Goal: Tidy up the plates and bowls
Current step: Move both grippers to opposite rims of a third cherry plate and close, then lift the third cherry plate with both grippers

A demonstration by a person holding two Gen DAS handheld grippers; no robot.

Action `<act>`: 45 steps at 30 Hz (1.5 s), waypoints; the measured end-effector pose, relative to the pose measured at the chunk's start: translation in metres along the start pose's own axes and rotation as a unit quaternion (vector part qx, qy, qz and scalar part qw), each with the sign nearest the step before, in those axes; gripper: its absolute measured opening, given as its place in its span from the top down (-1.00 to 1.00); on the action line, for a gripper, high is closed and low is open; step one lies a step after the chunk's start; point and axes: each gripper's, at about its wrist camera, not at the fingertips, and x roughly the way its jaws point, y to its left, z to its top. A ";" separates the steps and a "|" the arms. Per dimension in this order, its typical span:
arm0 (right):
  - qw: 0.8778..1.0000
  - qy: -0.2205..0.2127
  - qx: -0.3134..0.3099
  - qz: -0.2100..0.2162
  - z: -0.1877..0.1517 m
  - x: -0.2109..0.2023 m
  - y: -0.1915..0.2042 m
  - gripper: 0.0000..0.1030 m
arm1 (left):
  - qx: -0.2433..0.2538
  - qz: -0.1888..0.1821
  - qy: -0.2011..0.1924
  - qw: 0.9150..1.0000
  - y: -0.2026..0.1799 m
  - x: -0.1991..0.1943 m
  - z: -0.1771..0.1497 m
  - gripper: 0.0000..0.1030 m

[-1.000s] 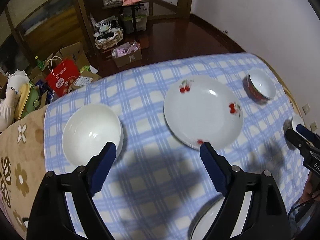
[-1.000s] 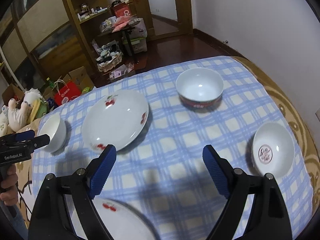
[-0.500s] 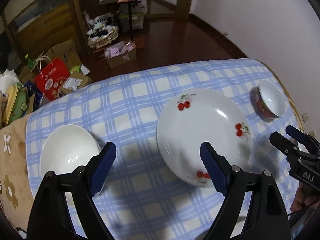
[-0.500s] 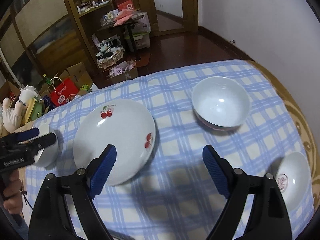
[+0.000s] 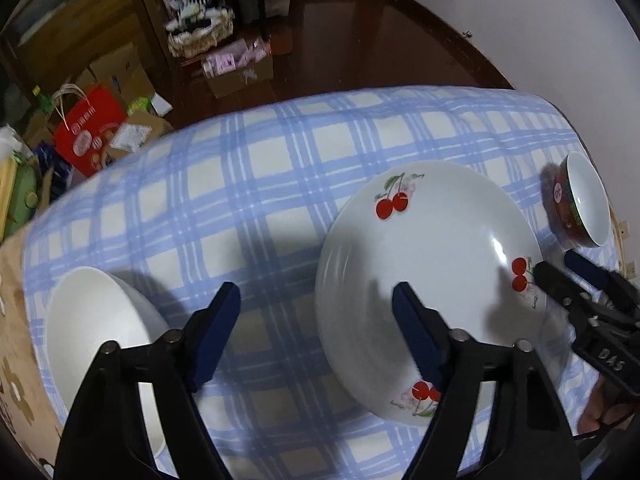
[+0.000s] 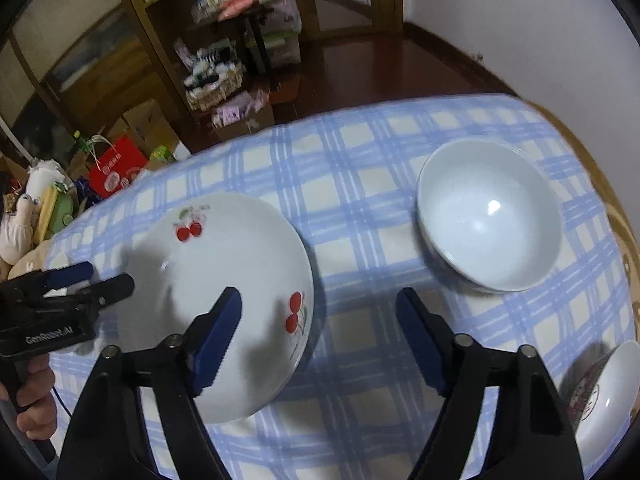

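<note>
Blue-checked tablecloth (image 5: 280, 184), dark wood floor (image 5: 380, 52) beyond; both tools spread, just narrowing, pinching nothing.

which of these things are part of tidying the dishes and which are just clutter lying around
Part of the job: cherry plate, plain white bowl, red-sided bowl, patterned bowl.

Just lying about: red gift bag, cardboard boxes, wicker basket, stuffed toy.

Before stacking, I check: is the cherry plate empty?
Empty: the cherry plate shows only its bare white surface, nothing lying on it.
</note>
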 end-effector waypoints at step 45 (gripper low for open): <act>0.998 0.031 0.030 0.041 -0.034 0.001 0.002 0.83 | -0.071 -0.032 -0.019 0.997 0.031 -0.002 -0.034 0.71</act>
